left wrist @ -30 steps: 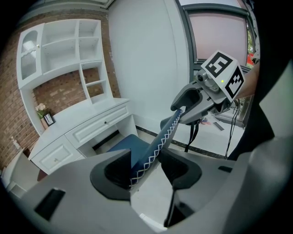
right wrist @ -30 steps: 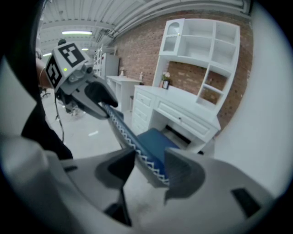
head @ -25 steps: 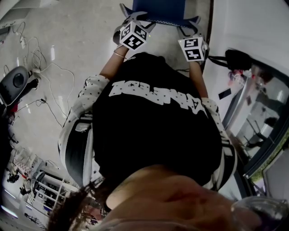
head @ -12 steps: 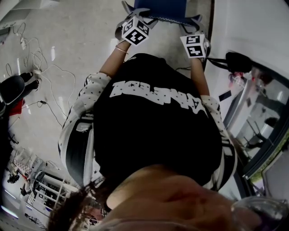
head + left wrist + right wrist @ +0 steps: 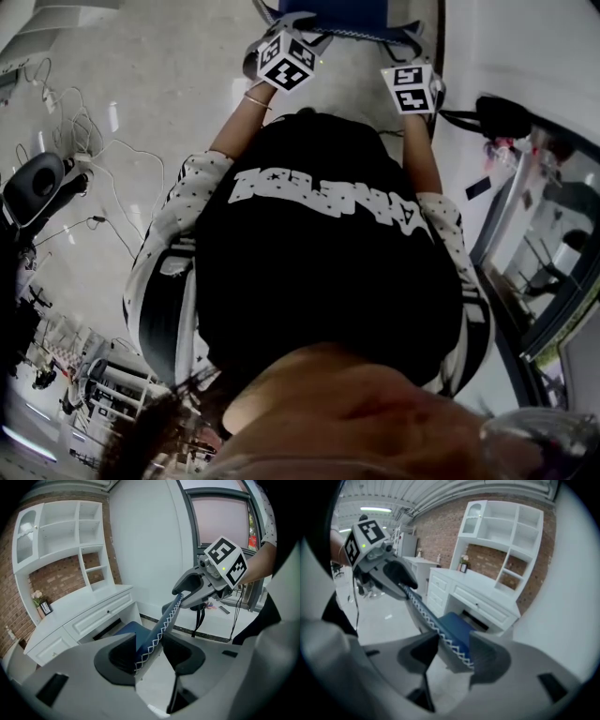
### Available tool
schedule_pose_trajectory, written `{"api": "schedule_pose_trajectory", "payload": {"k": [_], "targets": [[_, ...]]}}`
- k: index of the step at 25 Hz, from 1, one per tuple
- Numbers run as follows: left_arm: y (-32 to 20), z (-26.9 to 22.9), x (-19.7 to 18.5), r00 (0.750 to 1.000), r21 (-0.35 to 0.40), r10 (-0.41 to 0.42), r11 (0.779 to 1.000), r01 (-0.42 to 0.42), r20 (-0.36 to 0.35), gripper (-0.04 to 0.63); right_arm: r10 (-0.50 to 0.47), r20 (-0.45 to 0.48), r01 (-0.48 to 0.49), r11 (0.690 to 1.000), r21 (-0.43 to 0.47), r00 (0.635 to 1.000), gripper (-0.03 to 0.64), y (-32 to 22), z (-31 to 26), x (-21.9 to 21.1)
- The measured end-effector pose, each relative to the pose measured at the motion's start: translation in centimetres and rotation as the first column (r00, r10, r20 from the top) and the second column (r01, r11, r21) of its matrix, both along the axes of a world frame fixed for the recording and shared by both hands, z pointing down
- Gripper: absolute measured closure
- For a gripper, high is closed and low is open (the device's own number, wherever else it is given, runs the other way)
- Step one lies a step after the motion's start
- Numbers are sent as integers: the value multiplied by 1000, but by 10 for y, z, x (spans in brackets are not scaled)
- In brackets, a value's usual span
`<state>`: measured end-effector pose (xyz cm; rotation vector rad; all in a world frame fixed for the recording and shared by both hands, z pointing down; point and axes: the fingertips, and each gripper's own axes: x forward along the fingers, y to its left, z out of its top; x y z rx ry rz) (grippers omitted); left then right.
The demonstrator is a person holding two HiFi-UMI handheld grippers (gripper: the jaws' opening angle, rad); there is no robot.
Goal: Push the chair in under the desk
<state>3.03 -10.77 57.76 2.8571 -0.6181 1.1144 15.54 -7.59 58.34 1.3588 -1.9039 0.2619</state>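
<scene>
Chair [image 5: 457, 623] stands on the glossy floor [image 5: 141, 94] facing the white desk [image 5: 89, 604], its blue seat pointing at the opening under it; how far the seat already reaches in cannot be told. A gripper sits near each end of the back's top edge. Left gripper [image 5: 149, 653] has that stitched edge between its jaws, which have just been closing and now sit against both faces of it. Right gripper [image 5: 453, 656] is clamped on the same edge at the other end

It looks like a stiff-framed piece with a padded back: the frame should carry a push without flexing, the padding will give a little under the jaws, and the fabric should resist slipping. It is probably of moderate weight and should slide readily on so smooth a floor. A hold at both ends of the back suits it, since an even push keeps it from swinging sideways into the desk. Pushed so high it may tip if a leg catches, so a level, gentle force is best
</scene>
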Motion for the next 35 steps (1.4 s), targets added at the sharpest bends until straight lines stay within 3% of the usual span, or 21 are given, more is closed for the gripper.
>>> {"api": "schedule_pose_trajectory", "payload": {"k": [35], "targets": [[-50, -1, 11, 1000, -20, -20, 1000, 20, -3, 390, -37, -24, 38, 999, 4, 999, 410, -53, -3, 11]]}}
